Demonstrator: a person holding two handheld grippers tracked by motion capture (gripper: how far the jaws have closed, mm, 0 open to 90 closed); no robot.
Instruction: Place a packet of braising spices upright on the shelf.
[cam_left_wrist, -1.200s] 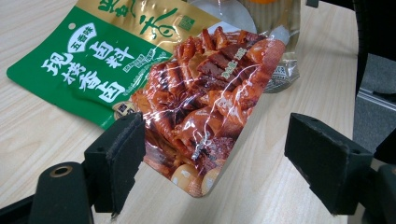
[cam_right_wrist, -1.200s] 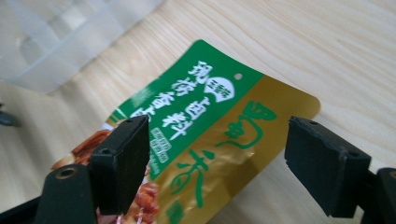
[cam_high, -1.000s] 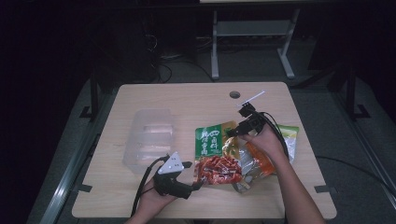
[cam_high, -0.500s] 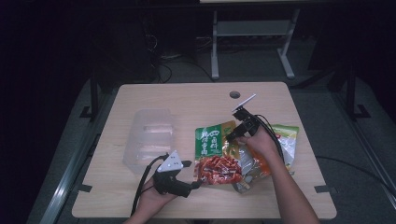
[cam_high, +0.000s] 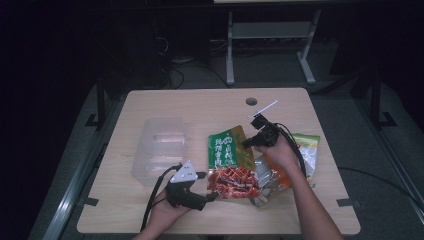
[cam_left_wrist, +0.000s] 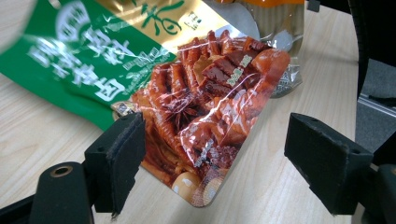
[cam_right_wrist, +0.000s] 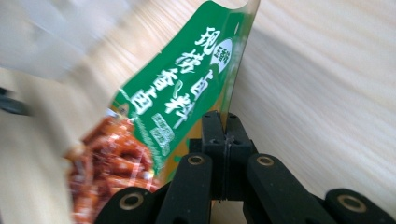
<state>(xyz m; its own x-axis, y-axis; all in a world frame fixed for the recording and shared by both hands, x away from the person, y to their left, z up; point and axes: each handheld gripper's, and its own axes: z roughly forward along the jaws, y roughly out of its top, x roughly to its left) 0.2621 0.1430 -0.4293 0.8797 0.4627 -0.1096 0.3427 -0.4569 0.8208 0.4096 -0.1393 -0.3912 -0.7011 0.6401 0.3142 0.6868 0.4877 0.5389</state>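
A green snack packet (cam_high: 226, 149) lies mid-table, partly over a clear packet of red-brown snacks (cam_high: 233, 181). My right gripper (cam_high: 248, 143) has just been closing and is now shut on the green packet's right edge. In the right gripper view the jaws (cam_right_wrist: 225, 126) meet on the edge of the green packet (cam_right_wrist: 187, 88), which stands tilted up. My left gripper (cam_high: 208, 186) rests open at the red packet's left end. In the left gripper view its pads (cam_left_wrist: 122, 158) straddle the near corner of the red packet (cam_left_wrist: 210, 98) without touching it.
A clear plastic container (cam_high: 160, 147) stands left of the packets. An orange packet (cam_high: 280, 170) and a pale green one (cam_high: 307, 147) lie under the right hand. A round hole (cam_high: 251, 101) marks the far side of the wooden table (cam_high: 200, 107).
The right gripper's jaws went from wide open to shut on the green packet's edge, and its hand dipped slightly toward the packet. The left gripper stayed put.
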